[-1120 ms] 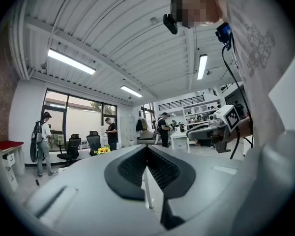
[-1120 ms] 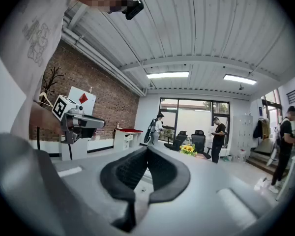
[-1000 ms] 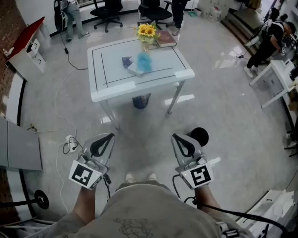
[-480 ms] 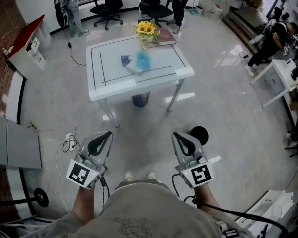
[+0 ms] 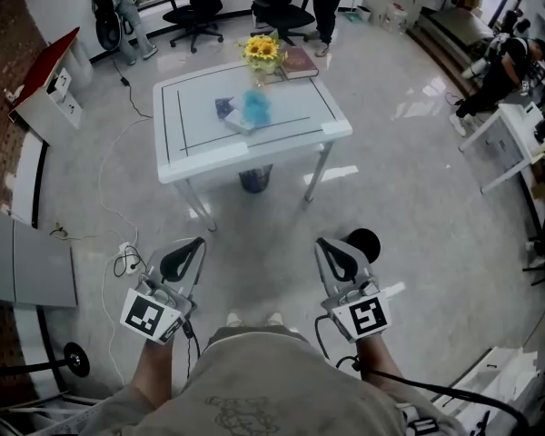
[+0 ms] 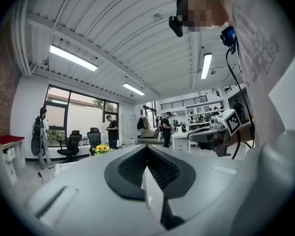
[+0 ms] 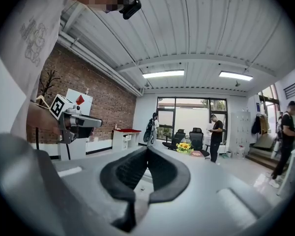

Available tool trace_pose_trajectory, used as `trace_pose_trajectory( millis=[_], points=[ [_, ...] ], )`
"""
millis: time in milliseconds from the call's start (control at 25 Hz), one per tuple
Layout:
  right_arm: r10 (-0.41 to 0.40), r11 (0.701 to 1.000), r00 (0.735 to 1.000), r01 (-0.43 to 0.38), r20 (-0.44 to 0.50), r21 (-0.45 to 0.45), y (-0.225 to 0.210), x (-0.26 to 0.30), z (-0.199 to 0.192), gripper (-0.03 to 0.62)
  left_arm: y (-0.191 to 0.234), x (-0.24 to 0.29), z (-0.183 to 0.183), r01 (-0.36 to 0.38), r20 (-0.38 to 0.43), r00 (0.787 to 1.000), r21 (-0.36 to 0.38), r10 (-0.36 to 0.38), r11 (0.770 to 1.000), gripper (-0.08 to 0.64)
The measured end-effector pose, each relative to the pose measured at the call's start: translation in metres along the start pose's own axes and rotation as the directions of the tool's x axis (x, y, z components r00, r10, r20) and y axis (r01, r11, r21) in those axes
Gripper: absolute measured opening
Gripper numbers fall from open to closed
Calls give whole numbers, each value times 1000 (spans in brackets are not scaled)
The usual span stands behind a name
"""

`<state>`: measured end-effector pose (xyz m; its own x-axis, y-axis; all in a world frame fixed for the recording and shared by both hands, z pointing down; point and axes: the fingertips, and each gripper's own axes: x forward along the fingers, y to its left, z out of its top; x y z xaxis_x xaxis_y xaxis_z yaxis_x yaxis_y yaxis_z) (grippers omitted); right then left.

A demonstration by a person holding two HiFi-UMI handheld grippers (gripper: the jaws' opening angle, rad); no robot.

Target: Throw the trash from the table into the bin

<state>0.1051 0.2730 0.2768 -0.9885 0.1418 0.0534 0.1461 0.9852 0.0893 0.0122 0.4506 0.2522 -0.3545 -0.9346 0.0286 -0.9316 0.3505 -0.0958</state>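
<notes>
The white table (image 5: 191,157) stands ahead of me, well beyond both grippers. On it lie a crumpled blue piece of trash (image 5: 256,107), a dark blue wrapper (image 5: 223,107) and a flat white piece (image 5: 239,123). A dark bin (image 5: 253,182) sits on the floor under the table. My left gripper (image 5: 189,254) and right gripper (image 5: 338,254) are held level and side by side over the floor, both shut with nothing between their jaws. In the left gripper view the left gripper (image 6: 146,147) has its tips meeting; in the right gripper view the right gripper (image 7: 147,149) looks the same.
Yellow flowers (image 5: 262,51) and a reddish book (image 5: 300,62) stand at the table's far edge. A black round object (image 5: 361,242) sits on the floor by my right gripper. Cables and a power strip (image 5: 127,262) lie at the left. Office chairs (image 5: 282,7), people and desks ring the room.
The table has shifted slightly up and left in the head view. Both grippers have drifted only a little and stay shut and empty.
</notes>
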Motion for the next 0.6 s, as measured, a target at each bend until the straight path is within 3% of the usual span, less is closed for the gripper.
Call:
trace_pose_trajectory(
  millis=[600],
  points=[
    [13,1000,999,-13,38,-4,-38,-16,-4,2,-17,17,-3,-69,-9,998,-3,69,998,-11]
  ],
)
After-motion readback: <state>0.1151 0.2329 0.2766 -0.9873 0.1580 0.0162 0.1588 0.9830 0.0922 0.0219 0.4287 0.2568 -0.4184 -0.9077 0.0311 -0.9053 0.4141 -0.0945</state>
